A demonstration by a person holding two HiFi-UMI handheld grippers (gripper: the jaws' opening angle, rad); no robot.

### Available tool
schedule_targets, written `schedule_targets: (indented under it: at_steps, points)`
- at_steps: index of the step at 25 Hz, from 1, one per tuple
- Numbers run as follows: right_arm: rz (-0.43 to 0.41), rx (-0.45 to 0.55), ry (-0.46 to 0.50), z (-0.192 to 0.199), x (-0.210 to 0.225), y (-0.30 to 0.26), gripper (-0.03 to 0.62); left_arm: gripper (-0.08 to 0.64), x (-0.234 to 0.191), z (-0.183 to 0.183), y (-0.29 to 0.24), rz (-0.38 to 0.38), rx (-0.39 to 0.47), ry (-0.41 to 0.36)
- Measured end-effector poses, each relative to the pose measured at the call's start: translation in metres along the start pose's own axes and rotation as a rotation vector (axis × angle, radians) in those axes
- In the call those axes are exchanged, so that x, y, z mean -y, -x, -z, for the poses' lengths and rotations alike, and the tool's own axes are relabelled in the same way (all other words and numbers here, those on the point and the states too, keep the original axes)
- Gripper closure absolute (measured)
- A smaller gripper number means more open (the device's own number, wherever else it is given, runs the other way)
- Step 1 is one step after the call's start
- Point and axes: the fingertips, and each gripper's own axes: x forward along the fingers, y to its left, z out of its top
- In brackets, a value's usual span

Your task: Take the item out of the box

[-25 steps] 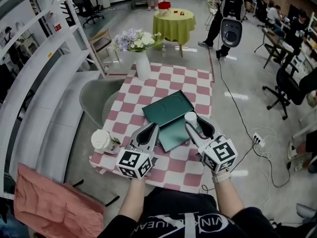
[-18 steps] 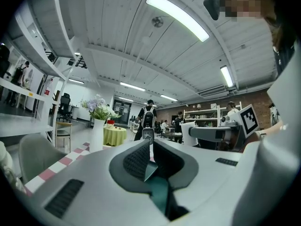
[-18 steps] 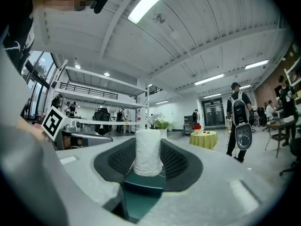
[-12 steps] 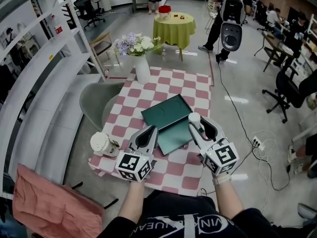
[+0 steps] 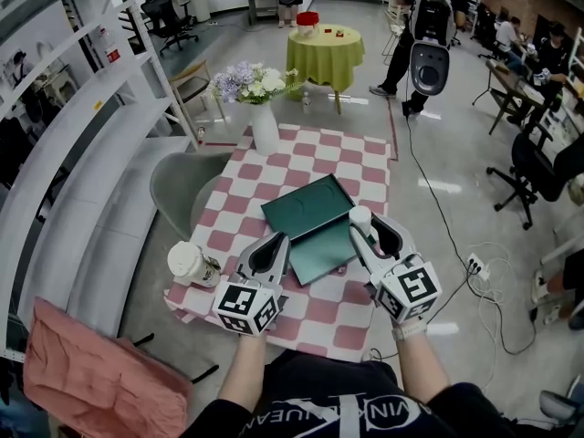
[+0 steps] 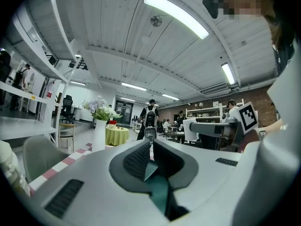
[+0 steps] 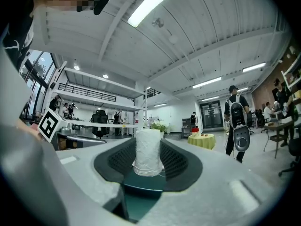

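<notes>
White roll (image 7: 148, 152) gripped upright in right claw (image 5: 369, 224) over green box (image 5: 306, 206) — left claw (image 5: 271, 245) pinches edge.

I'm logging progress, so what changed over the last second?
The right gripper, jaws closed on the white roll, shifted slightly right, toward the right edge of the green box. The left gripper stayed clamped on the box's left side; box, cup and vase did not move.
</notes>
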Motion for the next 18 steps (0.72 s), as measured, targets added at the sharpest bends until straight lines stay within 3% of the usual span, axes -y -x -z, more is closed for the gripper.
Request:
schedule_targets:
  at_steps: [10,18]
  points:
    - [-0.022,0.014,-0.005,-0.001,-0.004,0.005,0.426,0.532,0.001,0.0,0.012,-0.04,0.002,-0.006]
    - [-0.032,0.067,-0.044,-0.017,-0.006,0.017,0.426,0.532,0.016,-0.002,0.009,-0.025,0.017,-0.014]
